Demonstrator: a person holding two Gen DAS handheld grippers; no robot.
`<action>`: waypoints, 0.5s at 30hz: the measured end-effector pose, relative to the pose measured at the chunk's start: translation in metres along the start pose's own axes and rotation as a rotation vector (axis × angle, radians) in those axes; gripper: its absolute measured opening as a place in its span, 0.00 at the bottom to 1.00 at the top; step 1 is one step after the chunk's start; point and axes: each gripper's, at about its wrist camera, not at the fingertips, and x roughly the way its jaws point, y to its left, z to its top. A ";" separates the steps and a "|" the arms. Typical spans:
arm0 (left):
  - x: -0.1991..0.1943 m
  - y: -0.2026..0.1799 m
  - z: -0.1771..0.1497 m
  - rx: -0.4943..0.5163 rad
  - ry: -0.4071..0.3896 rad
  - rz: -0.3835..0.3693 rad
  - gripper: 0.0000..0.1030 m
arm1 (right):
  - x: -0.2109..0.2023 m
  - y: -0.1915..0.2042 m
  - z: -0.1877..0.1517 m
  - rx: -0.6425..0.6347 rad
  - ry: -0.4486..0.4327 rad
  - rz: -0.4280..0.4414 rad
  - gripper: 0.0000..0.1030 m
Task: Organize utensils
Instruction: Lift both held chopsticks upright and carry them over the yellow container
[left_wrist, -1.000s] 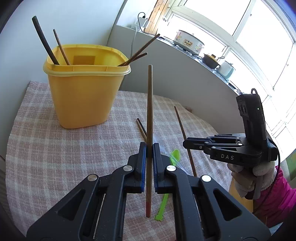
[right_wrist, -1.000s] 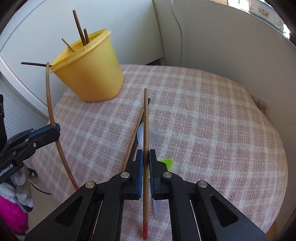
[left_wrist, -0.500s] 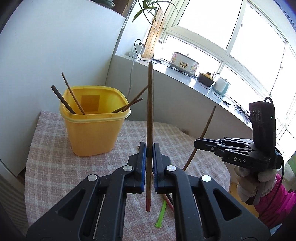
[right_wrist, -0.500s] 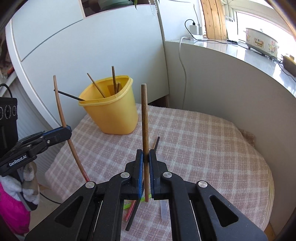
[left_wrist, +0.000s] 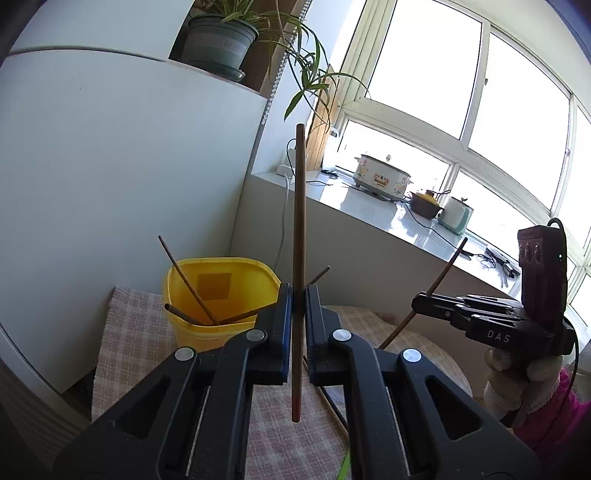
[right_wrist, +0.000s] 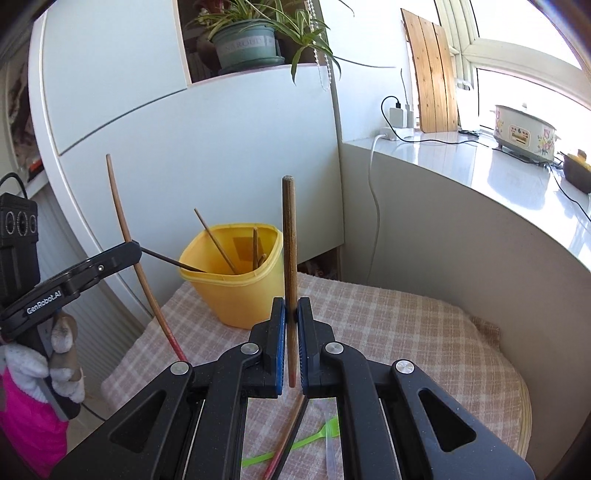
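Checked pink cloth covers the tabletop, whose far-left corner carries the yellow plastic tub (right_wrist: 236, 284), ahead of both grippers, left gripper (left_wrist: 298, 302) nearer, each clamping an upright brown wooden chopstick (left_wrist: 299, 221)

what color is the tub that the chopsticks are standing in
Yellow. The tub shows best in the right wrist view, on the checked cloth.

Both wrist views face forward-down over table, sharing yellow bin (left_wrist: 221, 295) (right_wrist: 236, 280).

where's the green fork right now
In the right wrist view, the green fork lies on the checked cloth at bottom centre, under loose chopsticks.
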 end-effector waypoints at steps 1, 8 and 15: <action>0.000 0.001 0.004 0.004 -0.011 0.009 0.04 | -0.001 0.000 0.004 0.000 -0.010 0.000 0.05; 0.012 0.012 0.027 -0.008 -0.066 0.049 0.04 | -0.001 0.004 0.032 -0.010 -0.085 -0.005 0.05; 0.023 0.018 0.048 -0.008 -0.109 0.082 0.04 | 0.003 0.012 0.060 -0.049 -0.152 -0.038 0.05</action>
